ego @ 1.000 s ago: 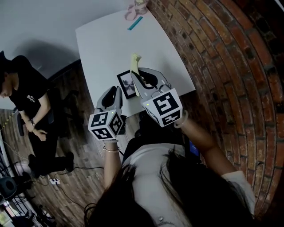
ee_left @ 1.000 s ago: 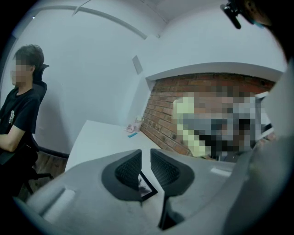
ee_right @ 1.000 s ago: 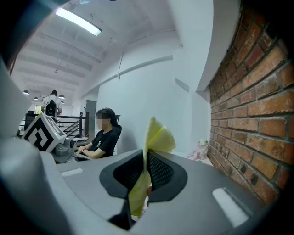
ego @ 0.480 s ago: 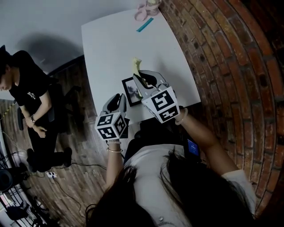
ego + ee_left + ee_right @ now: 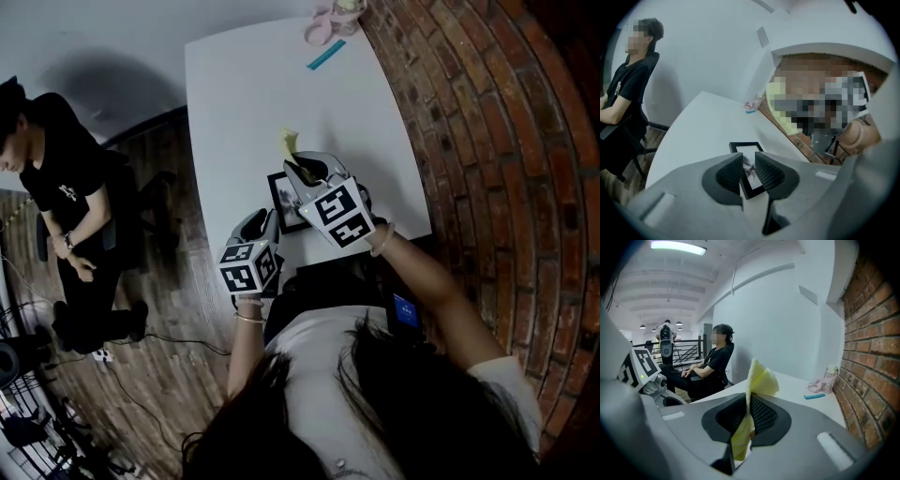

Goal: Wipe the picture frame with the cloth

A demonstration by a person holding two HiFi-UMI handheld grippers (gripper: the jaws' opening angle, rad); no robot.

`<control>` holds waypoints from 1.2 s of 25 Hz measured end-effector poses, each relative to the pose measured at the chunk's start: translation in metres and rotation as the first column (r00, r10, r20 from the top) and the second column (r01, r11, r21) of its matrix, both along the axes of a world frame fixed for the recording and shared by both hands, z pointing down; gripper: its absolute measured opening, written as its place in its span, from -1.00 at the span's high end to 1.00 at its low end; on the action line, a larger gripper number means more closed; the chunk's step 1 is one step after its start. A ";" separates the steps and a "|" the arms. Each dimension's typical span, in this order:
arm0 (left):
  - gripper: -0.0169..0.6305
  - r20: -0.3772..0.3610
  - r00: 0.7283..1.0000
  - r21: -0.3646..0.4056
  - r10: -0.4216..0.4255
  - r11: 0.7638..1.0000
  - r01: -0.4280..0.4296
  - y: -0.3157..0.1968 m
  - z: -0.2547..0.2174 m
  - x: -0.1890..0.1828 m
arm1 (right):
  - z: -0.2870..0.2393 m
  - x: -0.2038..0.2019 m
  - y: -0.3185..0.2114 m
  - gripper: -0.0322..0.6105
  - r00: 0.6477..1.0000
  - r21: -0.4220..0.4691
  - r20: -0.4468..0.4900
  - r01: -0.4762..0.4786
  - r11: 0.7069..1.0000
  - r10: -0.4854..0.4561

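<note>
**Picture frame flat near the tabletop's front edge, cloth pinched in the right tool**

Picture frame (image 5: pixel 289 202), black-edged with a pale photo inside, lies flat on the white tabletop (image 5: pixel 234 94), close to the edge nearest the person who holds the tools. The left tool (image 5: pixel 261 223) sits low at the frame's near left corner. In the left gripper view the frame (image 5: pixel 746 147) shows through the narrow gap of the left tool (image 5: pixel 749 164). Its jaws have just been opening and now stand slightly apart. The frame's near end lies in line between the pads, and no pad visibly presses on it.

The right tool (image 5: pixel 302 169) hangs over the frame's far right part, clamped on the yellow cloth (image 5: pixel 288 142). In the right gripper view the right tool (image 5: pixel 747 405) has its ribbed pads together on the cloth (image 5: pixel 759 380), which fans out above the tips and hangs below them.

At the far end of the tabletop, beside the brick wall (image 5: pixel 469 141), lie a teal strip (image 5: pixel 325 54) and a pink item (image 5: pixel 323 31). A seated person in black (image 5: pixel 56 178) is off to the left, well apart from the tabletop.
</note>
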State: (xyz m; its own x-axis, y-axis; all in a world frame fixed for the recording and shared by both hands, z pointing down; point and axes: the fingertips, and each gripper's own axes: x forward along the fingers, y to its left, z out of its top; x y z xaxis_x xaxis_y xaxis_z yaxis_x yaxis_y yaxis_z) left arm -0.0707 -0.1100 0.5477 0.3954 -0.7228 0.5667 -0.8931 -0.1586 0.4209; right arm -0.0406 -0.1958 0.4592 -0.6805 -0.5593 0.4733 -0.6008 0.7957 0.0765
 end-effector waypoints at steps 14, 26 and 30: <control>0.66 0.003 1.000 -0.145 0.022 0.989 -0.021 0.003 0.044 0.003 | 0.062 -0.030 -0.012 0.80 0.981 -0.122 -0.134 0.123 0.985 -0.139; 0.66 -0.057 0.998 -0.220 0.003 0.975 -0.016 0.012 0.060 0.005 | 0.107 -0.048 -0.006 0.80 0.956 -0.238 -0.187 0.180 0.955 -0.226; 0.66 -0.067 0.998 -0.240 0.003 0.971 -0.019 0.014 0.064 0.006 | 0.117 -0.054 -0.002 0.80 0.949 -0.261 -0.195 0.193 0.946 -0.248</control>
State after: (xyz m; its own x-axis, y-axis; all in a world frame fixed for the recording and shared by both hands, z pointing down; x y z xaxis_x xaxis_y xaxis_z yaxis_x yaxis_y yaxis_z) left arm -0.0652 -0.0955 0.6121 0.4444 -0.5641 0.6960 -0.8611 -0.0548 0.5054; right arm -0.0943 -0.1973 0.5760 -0.6361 -0.2606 0.7262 -0.3972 0.9176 -0.0187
